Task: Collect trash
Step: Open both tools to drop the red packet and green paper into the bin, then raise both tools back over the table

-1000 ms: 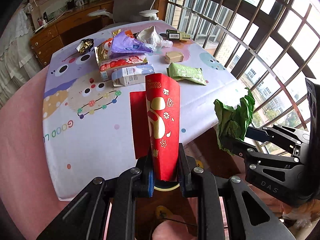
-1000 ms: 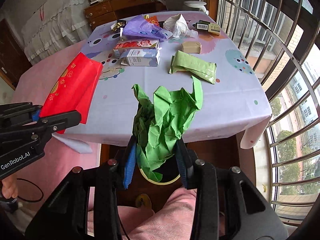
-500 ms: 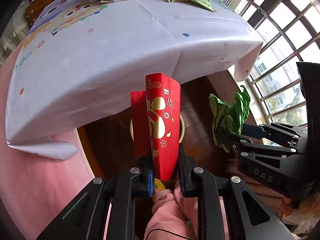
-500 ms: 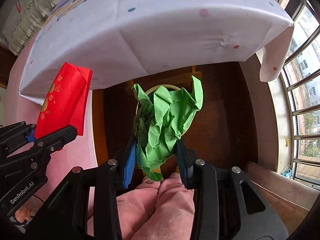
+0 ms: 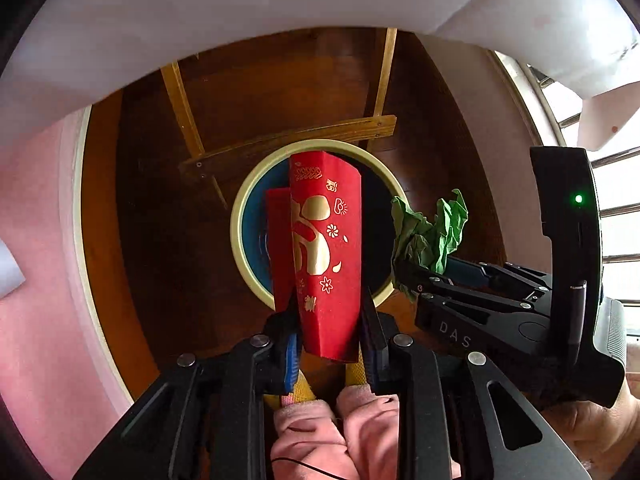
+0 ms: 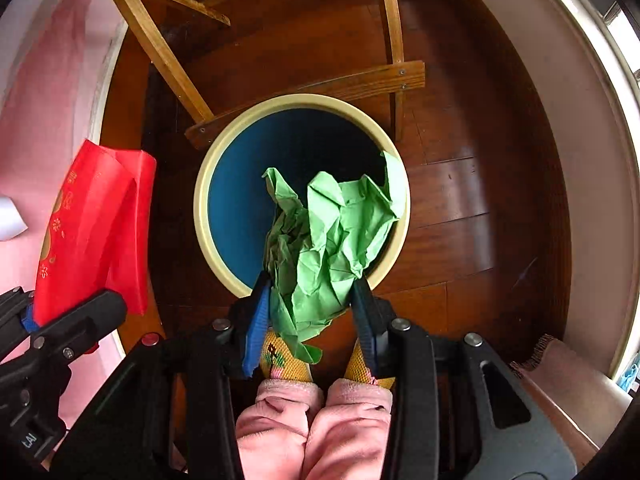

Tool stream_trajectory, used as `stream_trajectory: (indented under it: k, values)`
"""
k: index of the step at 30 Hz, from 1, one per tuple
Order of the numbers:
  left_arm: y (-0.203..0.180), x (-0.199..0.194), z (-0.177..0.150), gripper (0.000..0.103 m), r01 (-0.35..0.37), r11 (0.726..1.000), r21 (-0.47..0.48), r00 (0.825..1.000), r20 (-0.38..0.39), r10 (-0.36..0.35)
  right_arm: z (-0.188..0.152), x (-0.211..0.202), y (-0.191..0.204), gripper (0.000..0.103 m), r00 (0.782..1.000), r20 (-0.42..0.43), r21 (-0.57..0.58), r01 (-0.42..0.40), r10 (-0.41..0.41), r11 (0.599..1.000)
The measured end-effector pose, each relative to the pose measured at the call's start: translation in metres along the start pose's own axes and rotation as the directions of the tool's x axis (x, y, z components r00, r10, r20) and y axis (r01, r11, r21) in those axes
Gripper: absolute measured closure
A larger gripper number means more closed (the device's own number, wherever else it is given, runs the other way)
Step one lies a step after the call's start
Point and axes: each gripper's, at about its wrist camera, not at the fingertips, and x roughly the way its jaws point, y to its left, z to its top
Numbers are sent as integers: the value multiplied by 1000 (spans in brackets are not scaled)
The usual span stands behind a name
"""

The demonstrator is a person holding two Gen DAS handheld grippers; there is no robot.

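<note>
Green crumpled paper clamped in right hand-held gripper, red envelope in left hand-held gripper; either could snag the bin rim, landing on floor.

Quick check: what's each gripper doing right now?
Left gripper: shut on the red envelope.
Right gripper: shut on the crumpled green paper.

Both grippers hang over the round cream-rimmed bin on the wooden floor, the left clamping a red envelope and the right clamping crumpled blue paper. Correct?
Not quite: the right gripper clamps crumpled green paper, not blue, as the right wrist view shows. Only the bin's inside is blue. The rest holds.
</note>
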Motion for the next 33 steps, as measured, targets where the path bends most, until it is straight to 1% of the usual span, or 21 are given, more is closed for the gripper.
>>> stream_trajectory:
  k: [2, 3, 4, 5, 6, 7, 8, 9, 10, 14, 19, 22, 27, 30, 33]
  values:
    - [3, 19, 4, 65, -8, 1000, -4, 1000, -16, 8, 5, 16, -1, 62, 1000, -3, 3, -15, 15, 1000]
    - [6, 25, 9, 64, -10, 1000, -7, 1000, -14, 10, 10, 22, 0, 54, 1000, -2, 3, -16, 16, 1000]
    - [7, 30, 11, 58, -15, 1000, -8, 1000, -12, 14, 12, 27, 0, 47, 1000, 2, 2, -14, 14, 1000]
    - [11, 34, 14, 48, -17, 1000, -6, 1000, -12, 17, 14, 32, 0, 38, 1000, 8, 4, -13, 13, 1000]
    - [12, 37, 17, 41, -25, 1000, -4, 1000, -10, 25, 15, 35, -1, 38, 1000, 14, 7, -13, 13, 1000]
    - [13, 39, 20, 30, -41, 999, -5, 999, -3, 41, 17, 38, -1, 37, 1000, 17, 10, -11, 10, 1000]
    - [14, 38, 27, 22, -52, 999, -7, 999, 7, 52, 18, 40, -3, 37, 1000, 21, 14, -8, 8, 1000]
    - [15, 36, 28, 20, -53, 999, -12, 998, 16, 53, 18, 40, -4, 37, 1000, 26, 18, -7, 7, 1000]
    - [16, 35, 30, 19, -58, 998, -18, 998, 23, 58, 19, 40, -4, 37, 999, 32, 22, -8, 7, 1000]
    - [17, 20, 36, 18, -89, 996, -25, 994, 59, 91, 21, 30, -3, 37, 998, 68, 18, 0, -1, 1000]
    - [14, -12, 35, 18, -117, 992, -44, 988, 100, 121, 25, 2, 2, 37, 995, 103, 31, -2, -2, 1000]
    - [12, -39, 34, 18, -114, 992, -62, 985, 120, 121, 30, -19, 5, 37, 992, 123, 38, -5, 0, 999]
    - [1, -93, 29, 18, -113, 991, -71, 977, 172, 124, 32, -62, 9, 37, 990, 142, 46, -17, 11, 999]
    - [-8, -127, 29, 18, -103, 992, -70, 973, 198, 115, 29, -95, 13, 37, 988, 152, 40, -26, 19, 999]
    - [-18, -163, 28, 18, -99, 993, -71, 966, 233, 113, 25, -133, 17, 37, 984, 169, 32, -56, 50, 998]
